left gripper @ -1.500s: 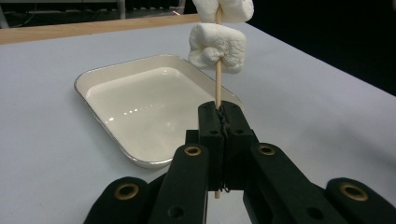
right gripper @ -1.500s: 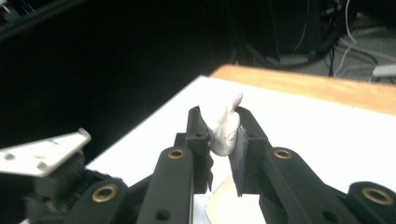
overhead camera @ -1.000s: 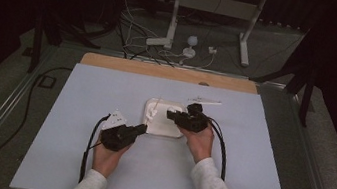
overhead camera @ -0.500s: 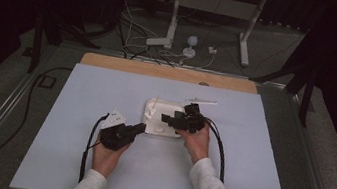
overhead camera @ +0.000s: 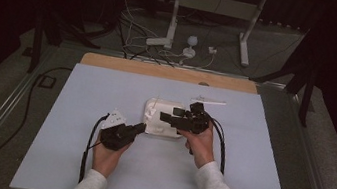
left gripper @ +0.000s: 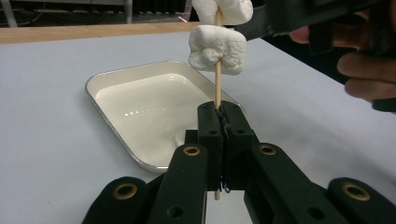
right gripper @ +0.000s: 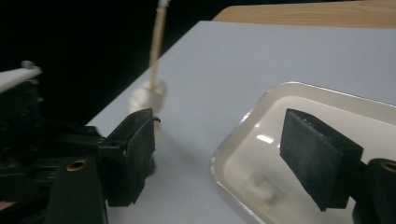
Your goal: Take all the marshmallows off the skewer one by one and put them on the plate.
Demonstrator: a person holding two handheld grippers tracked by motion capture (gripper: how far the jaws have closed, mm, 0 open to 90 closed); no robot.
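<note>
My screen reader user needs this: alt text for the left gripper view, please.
The left gripper is shut on an upright wooden skewer threaded with two white marshmallows. Behind it, a shallow white tray sits on the pale table.

Your left hand-held gripper (left gripper: 219, 135) stands just before the tray (left gripper: 112, 81), which rests on the counter (left gripper: 46, 154). The skewer (left gripper: 217, 88) rises upright from it, two marshmallows (left gripper: 217, 49) stacked above. Your right hand-held gripper (overhead camera: 169, 119) hangs over the tray, right of the skewer.
</note>
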